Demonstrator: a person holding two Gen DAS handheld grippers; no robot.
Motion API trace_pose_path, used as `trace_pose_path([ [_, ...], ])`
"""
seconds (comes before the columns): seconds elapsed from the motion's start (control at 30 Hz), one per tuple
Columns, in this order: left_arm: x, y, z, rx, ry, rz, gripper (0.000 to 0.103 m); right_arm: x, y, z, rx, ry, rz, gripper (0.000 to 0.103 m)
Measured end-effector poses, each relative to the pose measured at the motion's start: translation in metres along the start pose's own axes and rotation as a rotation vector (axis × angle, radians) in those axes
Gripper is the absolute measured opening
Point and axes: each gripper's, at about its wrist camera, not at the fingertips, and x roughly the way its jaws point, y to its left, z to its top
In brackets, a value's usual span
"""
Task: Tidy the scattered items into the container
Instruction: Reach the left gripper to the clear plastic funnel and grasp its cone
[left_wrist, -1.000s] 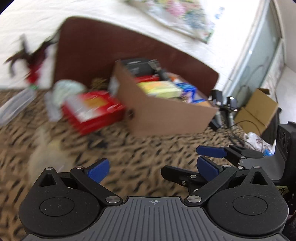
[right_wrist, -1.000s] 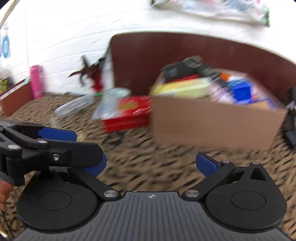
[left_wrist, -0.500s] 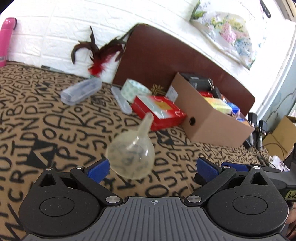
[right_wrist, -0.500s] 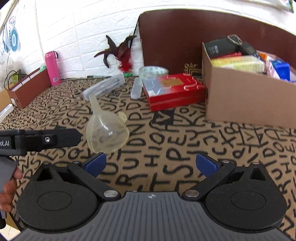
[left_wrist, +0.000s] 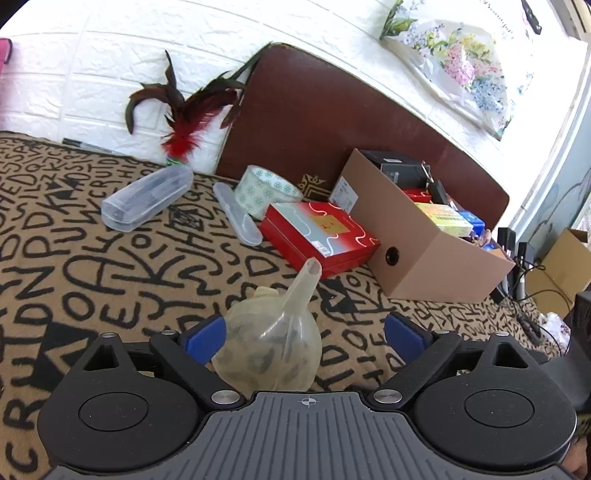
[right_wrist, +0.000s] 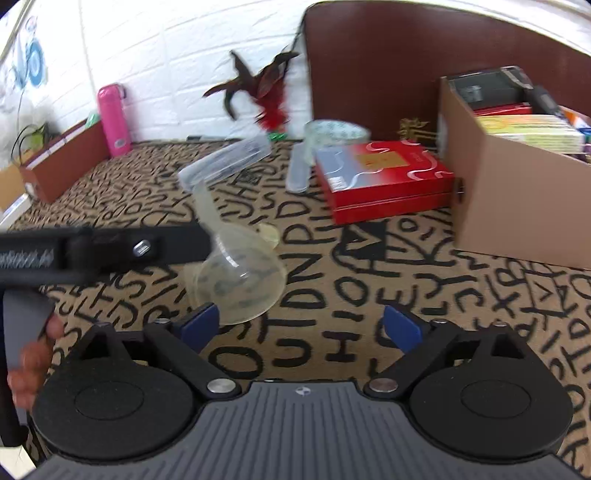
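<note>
A translucent funnel (left_wrist: 273, 332) lies on the letter-print cloth, spout pointing away. My left gripper (left_wrist: 304, 338) has it between its jaws, which are closing; the bowl sits against the left blue pad and well clear of the right one. In the right wrist view the funnel (right_wrist: 240, 280) lies just ahead of the left pad of my right gripper (right_wrist: 301, 328). Its jaws are closing too, over bare cloth. One finger (right_wrist: 110, 251) of the left gripper crosses in from the left. The cardboard box (left_wrist: 424, 258), several items inside, stands to the right.
A red flat box (left_wrist: 317, 232) leans by the cardboard box. Behind it lie a tape roll (left_wrist: 266, 188), a long clear case (left_wrist: 147, 197) and a slim clear case (left_wrist: 236, 214). A red feather toy (left_wrist: 184, 110) rests by the wall. A pink bottle (right_wrist: 112, 118) stands far left.
Both views swung from the box to the funnel and closed in on it. The funnel now sits large between the left jaws. Both pairs of pads stand slightly narrower.
</note>
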Motion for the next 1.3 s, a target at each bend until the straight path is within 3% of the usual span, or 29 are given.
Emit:
trace_pose_path([
  [0.4,0.032,0.012,0.005,0.063,0.075,0.011,0.081,0.034,0.023,0.002,-0.043,0.056,0.082,0.084],
  [0.6,0.051,0.034,0.0,-0.011,0.139,-0.018,0.09,0.049,0.028,0.005,-0.084,0.043,0.078,0.085],
  [0.7,0.052,0.031,0.0,0.033,0.141,-0.02,0.084,0.058,0.034,0.005,-0.136,0.027,0.077,0.088],
  [0.87,0.055,0.033,0.002,0.043,0.152,-0.037,0.087,0.068,0.042,0.004,-0.191,-0.003,0.061,0.088],
  [1.13,0.043,0.014,0.0,0.094,0.191,-0.03,0.082,0.056,0.042,0.0,-0.164,-0.001,0.069,0.085],
  [1.3,0.028,-0.017,0.004,0.155,0.158,-0.039,0.082,0.029,0.038,-0.006,-0.136,-0.035,0.063,0.085],
])
